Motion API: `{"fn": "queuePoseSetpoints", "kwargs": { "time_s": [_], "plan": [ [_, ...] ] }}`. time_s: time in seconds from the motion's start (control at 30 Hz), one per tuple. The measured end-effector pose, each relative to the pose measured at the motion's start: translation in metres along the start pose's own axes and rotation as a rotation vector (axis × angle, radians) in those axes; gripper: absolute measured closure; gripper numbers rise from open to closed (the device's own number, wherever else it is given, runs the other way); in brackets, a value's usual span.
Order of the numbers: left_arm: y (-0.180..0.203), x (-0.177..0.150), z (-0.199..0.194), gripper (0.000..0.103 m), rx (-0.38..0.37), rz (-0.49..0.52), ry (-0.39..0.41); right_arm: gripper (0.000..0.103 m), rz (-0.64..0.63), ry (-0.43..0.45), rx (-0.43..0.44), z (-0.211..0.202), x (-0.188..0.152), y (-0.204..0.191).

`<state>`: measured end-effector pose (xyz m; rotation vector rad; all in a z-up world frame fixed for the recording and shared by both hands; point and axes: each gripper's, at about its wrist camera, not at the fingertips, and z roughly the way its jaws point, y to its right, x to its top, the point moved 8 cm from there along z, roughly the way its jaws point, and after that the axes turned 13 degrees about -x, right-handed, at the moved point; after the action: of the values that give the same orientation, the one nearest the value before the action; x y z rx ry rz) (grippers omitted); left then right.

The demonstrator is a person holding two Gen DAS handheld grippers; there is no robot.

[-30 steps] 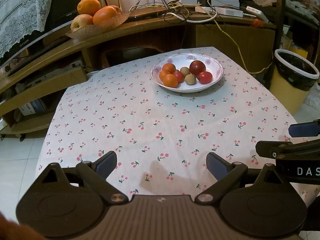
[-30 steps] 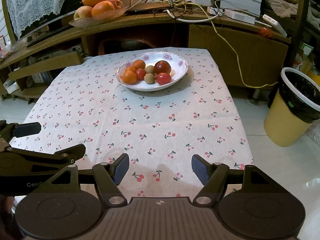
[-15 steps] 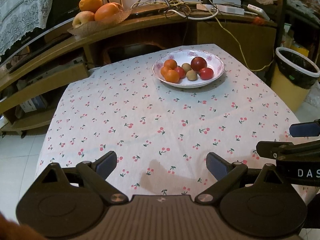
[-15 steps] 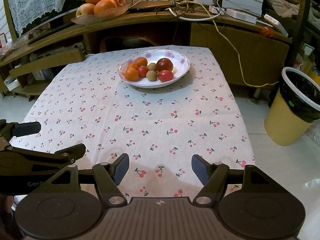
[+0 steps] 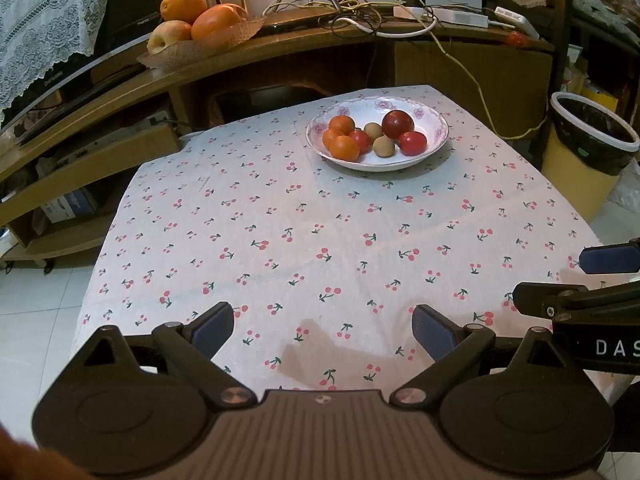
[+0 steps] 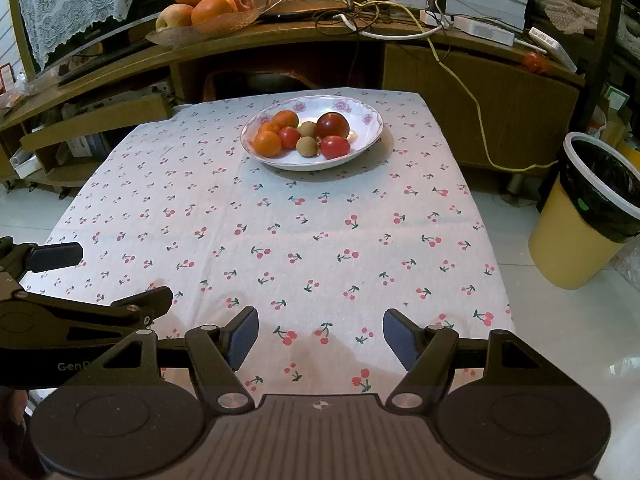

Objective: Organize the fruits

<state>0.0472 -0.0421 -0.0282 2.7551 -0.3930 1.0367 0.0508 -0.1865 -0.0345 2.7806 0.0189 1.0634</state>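
The left hand-held gripper [image 5: 322, 328] stands over the near edge of the worktop [image 5: 280, 216] with its jaws wide apart and nothing between them. The right hand-held gripper [image 6: 320, 336] stands just beside it, jaws likewise parted and empty. Both point downward at the cherry-print tablecloth [image 6: 304, 240] covering the worktop.

At the far end of the worktop sits a white floral plate [image 5: 438, 130]. It holds three oranges [image 5: 344, 148], two red tomatoes [image 5: 413, 143], one dark red apple [image 5: 397, 123] and two small brown fruits [image 5: 384, 146], all touching or close together.

Behind the worktop, a wooden shelf [image 6: 280, 40] carries a shallow dish of larger fruit [image 6: 200, 8]. A yellow waste bin [image 6: 580, 232] stands on the floor to the right.
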Motion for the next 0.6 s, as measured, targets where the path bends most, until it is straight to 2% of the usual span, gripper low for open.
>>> {"fn": "queuePoseSetpoints", "kwargs": {
  "time_s": [0.6],
  "plan": [
    [-0.0007, -0.0005, -0.0061, 0.002, 0.015, 0.006, 0.015, 0.032, 0.0, 0.001, 0.004, -0.0025, -0.0042, -0.0032]
  ]
}}
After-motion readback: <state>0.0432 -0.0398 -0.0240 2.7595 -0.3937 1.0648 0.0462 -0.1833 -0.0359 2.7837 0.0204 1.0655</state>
